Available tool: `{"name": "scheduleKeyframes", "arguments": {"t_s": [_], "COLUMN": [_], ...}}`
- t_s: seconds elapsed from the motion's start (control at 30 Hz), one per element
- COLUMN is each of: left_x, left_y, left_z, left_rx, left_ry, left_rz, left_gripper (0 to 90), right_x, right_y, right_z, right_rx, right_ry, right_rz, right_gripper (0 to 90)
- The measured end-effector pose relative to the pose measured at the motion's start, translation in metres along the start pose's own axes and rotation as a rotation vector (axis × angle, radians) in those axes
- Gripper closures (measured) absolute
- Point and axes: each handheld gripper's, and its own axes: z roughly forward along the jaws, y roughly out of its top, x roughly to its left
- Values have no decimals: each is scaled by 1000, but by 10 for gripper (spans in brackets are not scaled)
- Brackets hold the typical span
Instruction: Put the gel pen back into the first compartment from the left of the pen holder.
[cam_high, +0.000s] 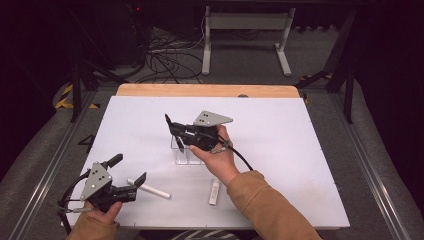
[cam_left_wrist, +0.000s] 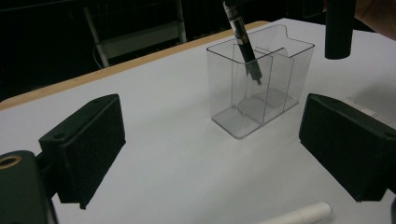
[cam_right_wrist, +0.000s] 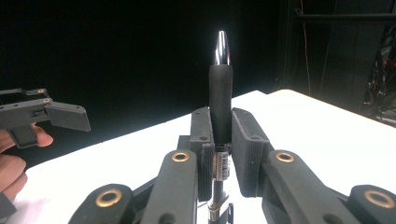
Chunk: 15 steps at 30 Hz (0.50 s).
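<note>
My right gripper (cam_high: 173, 130) is shut on a black pen (cam_high: 177, 141) and holds it tilted over a clear plastic organizer (cam_high: 184, 156) at the table's middle. In the left gripper view the pen (cam_left_wrist: 243, 41) points down with its tip inside one compartment of the organizer (cam_left_wrist: 271, 93). In the right gripper view the pen (cam_right_wrist: 220, 88) stands clamped between the jaws of my right gripper (cam_right_wrist: 220, 122), silver end up. My left gripper (cam_high: 129, 170) rests open near the front left, jaws wide and nothing between them (cam_left_wrist: 210, 144).
A white marker (cam_high: 150, 190) lies on the white table (cam_high: 280, 130) just right of the left gripper. A second white marker (cam_high: 214, 192) lies near the front, beside the right forearm. Beyond the wooden far edge are table legs and cables.
</note>
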Motion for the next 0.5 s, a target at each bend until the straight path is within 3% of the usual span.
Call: {"name": "scheduleKeyframes", "arguments": {"t_s": [0.33,0.5], "left_x": [-1,0], "left_y": [1,1], "left_z": [2,2], "left_rx": [1,-5], "left_ry": [-6,-4], "left_rz": [2,-2], "left_gripper": [80,81], "right_x": [0,0], "right_y": [-5,-4], "right_z": [-3,-9], "right_rx": [29,16], "right_ry": [-11,-42], "right_rz": [2,2], "right_gripper": [791,608]}}
